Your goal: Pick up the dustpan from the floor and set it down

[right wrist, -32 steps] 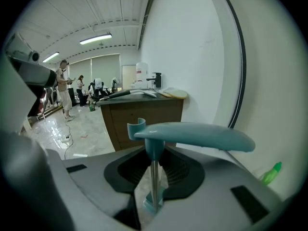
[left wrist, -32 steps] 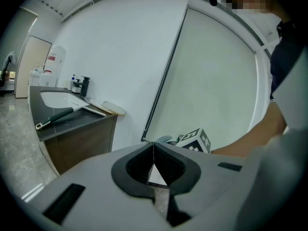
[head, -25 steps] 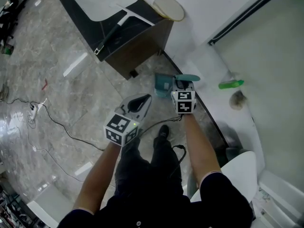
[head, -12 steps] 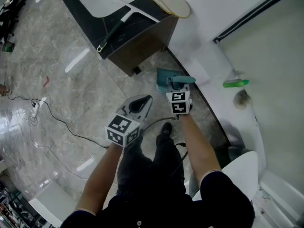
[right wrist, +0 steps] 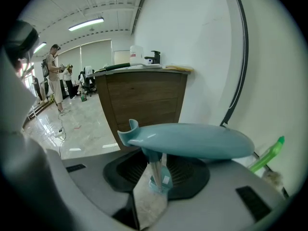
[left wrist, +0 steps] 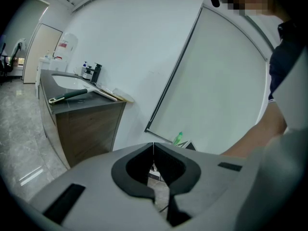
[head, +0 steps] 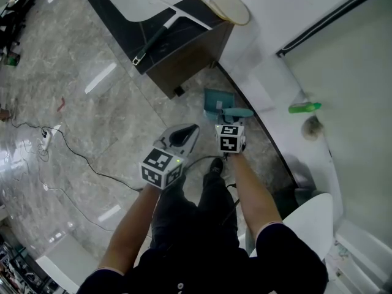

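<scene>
Right gripper (right wrist: 155,163) is pointing down at the floor (head: 92,115) close to the white wall (head: 275,17). Its jaws are clamping on the thin neck of the teal dustpan (right wrist: 192,141); the handle is lying crosswise just above the jaws in the right gripper view.

In the head view the dustpan (head: 214,99) is hanging in front of the right gripper (head: 228,117), pan end low, beside the wall's base and near the corner of the brown cabinet (head: 184,54). Cannot tell whether the pan is touching the floor.

Left gripper (head: 191,129) is hovering alongside, to the left of the right one and apart from the dustpan. In its own view the left gripper (left wrist: 153,148) is showing jaws together, tips meeting, nothing between them.

A green bottle (head: 304,107) is lying by the wall to the right, well apart from the dustpan. A dark cable (head: 79,158) is trailing across the floor on the left.
</scene>
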Demonstrator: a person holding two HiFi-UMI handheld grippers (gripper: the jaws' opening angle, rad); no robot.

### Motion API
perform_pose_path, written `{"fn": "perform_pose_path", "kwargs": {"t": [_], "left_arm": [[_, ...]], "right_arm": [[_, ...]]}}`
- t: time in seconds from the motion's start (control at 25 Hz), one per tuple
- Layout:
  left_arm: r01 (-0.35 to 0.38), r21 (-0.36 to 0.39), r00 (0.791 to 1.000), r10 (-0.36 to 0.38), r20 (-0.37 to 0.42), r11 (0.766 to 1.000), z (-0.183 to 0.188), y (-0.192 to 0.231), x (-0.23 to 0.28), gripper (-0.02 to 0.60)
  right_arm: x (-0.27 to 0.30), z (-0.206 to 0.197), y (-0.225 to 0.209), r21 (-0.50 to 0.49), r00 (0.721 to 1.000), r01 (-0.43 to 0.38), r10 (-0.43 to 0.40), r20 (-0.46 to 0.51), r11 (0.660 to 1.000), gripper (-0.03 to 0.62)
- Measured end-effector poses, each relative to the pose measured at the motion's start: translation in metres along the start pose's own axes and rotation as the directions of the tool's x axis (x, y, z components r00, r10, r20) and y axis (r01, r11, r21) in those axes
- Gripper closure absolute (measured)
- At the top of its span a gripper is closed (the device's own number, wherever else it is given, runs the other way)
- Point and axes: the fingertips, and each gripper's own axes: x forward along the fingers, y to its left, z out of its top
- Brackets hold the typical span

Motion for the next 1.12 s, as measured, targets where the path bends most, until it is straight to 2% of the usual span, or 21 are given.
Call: {"fn": "perform_pose_path", "kwargs": {"t": [0.24, 0.4, 0.48, 0.6, 0.72, 0.84, 1.0, 1.12], "left_arm": [[0.018, 0.012, 1.000, -0.018, -0.004, 1.000, -0.001, -0.006, -0.012, 0.568], [0.031, 0.019, 0.999, -0.030, -0.009, 0.999, -0.003, -0.009, -0.021, 0.568], [0.040, 0.022, 0.999, -0.040, -0.009, 0.999, -0.003, -0.014, -0.027, 0.568], [0.061, 0.038, 0.998, -0.061, -0.001, 0.997, 0.000, -0.020, -0.033, 0.568], [0.091, 0.057, 0.996, -0.092, 0.015, 0.994, 0.007, -0.030, -0.037, 0.568], [0.121, 0.074, 0.991, -0.124, 0.039, 0.990, 0.020, -0.044, -0.042, 0.568], [0.162, 0.110, 0.982, -0.171, 0.076, 0.981, 0.041, -0.065, -0.053, 0.568], [0.185, 0.143, 0.974, -0.201, 0.105, 0.972, 0.059, -0.080, -0.063, 0.568]], "right_arm": [[-0.009, -0.029, 0.005, 0.071, 0.994, 0.005, 0.003, -0.106, 0.997, 0.390], [-0.027, -0.056, 0.013, 0.124, 0.982, -0.004, 0.027, -0.184, 0.992, 0.388], [-0.044, -0.061, 0.018, 0.158, 0.984, -0.008, 0.037, -0.176, 0.987, 0.388], [-0.076, -0.044, 0.026, 0.208, 0.993, -0.047, 0.069, -0.095, 0.977, 0.390], [-0.110, -0.007, 0.030, 0.226, 0.995, -0.095, 0.090, 0.031, 0.970, 0.392], [-0.149, 0.037, 0.032, 0.213, 0.982, -0.122, 0.087, 0.166, 0.969, 0.490], [-0.204, 0.097, 0.043, 0.180, 0.929, -0.187, 0.114, 0.352, 0.966, 0.586], [-0.246, 0.137, 0.054, 0.137, 0.873, -0.223, 0.135, 0.469, 0.965, 0.586]]}}
